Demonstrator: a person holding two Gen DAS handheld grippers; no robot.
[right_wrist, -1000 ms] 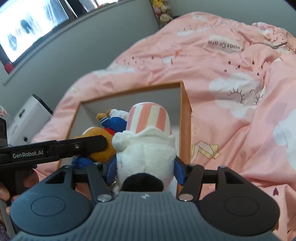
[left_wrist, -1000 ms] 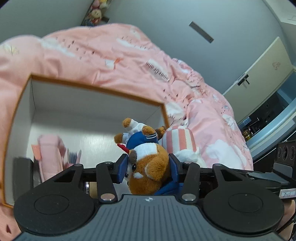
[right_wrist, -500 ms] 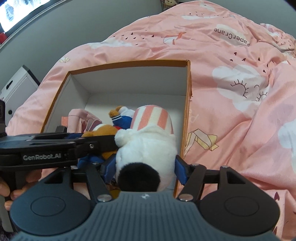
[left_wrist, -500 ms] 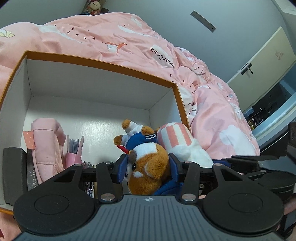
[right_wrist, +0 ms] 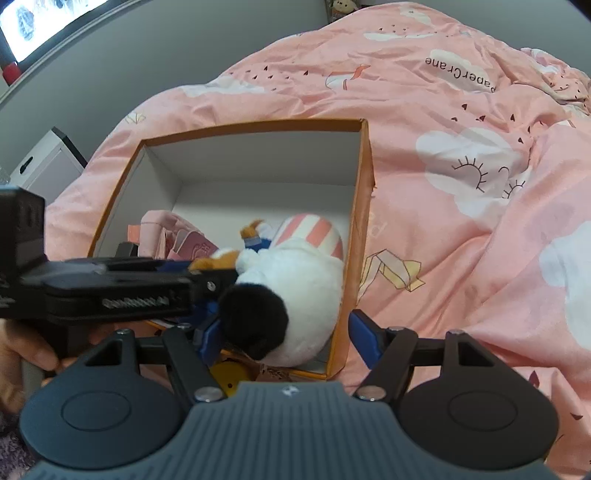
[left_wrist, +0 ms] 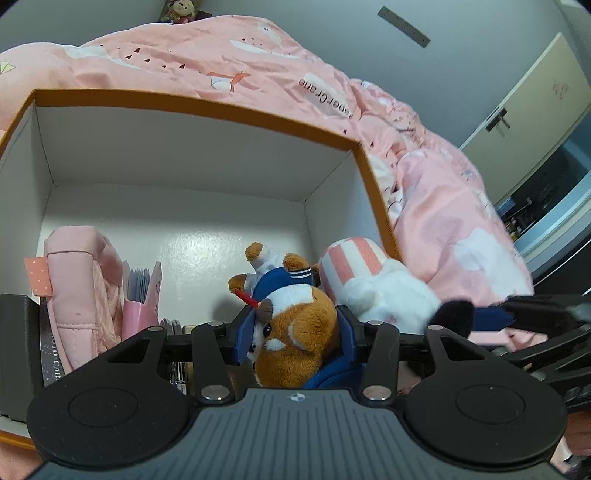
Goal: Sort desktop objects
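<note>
Evidently both plush toys are soft and light: the fox [left_wrist: 295,332] is squeezed at its head by the left hand-held gripper [left_wrist: 293,332], while the white toy [right_wrist: 295,291] is being released into the box [right_wrist: 364,192] as the right hand-held gripper's [right_wrist: 284,332] jaws are opened.

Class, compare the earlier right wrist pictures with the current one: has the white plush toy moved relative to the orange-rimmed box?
Yes. The white plush toy has sunk into the orange-rimmed box, beside its right wall.

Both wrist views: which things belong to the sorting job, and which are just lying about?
Job:
box
brown plush, clamped in left gripper
white plush, between the opening jaws of right gripper
pink pouch, in box

Lying about:
pink duvet
doll beyond the bed
cupboard
</note>
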